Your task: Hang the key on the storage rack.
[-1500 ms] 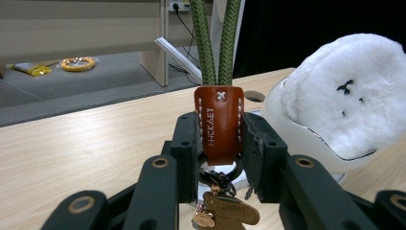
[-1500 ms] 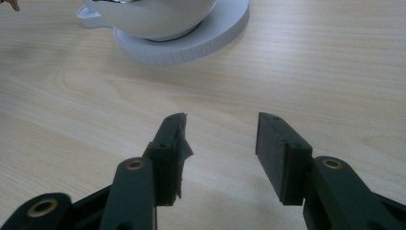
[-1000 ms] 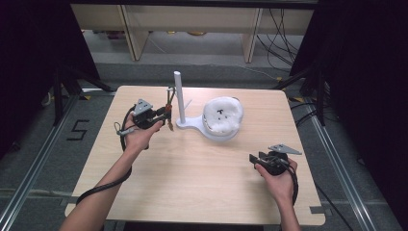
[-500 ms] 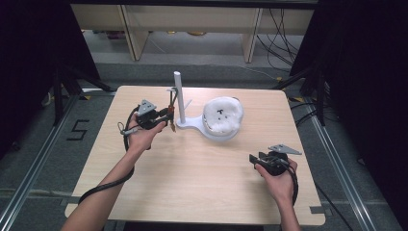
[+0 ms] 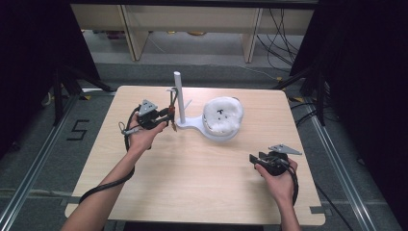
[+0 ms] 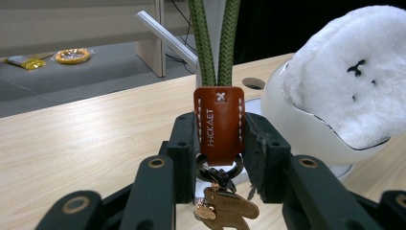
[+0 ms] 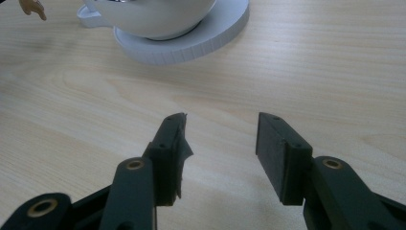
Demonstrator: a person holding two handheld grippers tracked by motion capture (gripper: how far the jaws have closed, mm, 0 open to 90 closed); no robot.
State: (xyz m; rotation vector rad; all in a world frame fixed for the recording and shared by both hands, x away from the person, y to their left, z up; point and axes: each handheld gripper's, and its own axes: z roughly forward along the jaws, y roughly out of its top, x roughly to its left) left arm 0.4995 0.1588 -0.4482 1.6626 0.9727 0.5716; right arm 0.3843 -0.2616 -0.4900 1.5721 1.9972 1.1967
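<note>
- Left tool [image 5: 169, 117] is hovering near the far-left part of the table [image 5: 192, 192], beside the white stand.
- Its black jaws are flanking a brown leather tab [image 6: 219, 125], stitched in white, stamped with lettering; they have just been opening, and the pads are sitting right against the tab's edges, so the tab is looking still lightly gripped.
- The tab is hanging from a braided green cord [image 6: 215, 43], doubled, rising out of the top of the left gripper view.
- Below the tab a metal ring [image 6: 218, 167] is carrying small brass-coloured charms [image 6: 225, 208], flat and irregular in outline.
- White stand [image 5: 187, 122]: smooth plastic, a round upright post [image 5: 178, 94] on a flat base, standing at the far-middle of the table.
- On the base's round end a glossy white bowl-like cup [image 6: 306, 129] is holding a fluffy white plush ball [image 5: 221, 115] with small black marks.
- Right tool [image 7: 220, 139] is resting low near the near-right corner, well apart from the stand; its jaws are standing apart with bare pale wood-grain between them, nothing gripped.
</note>
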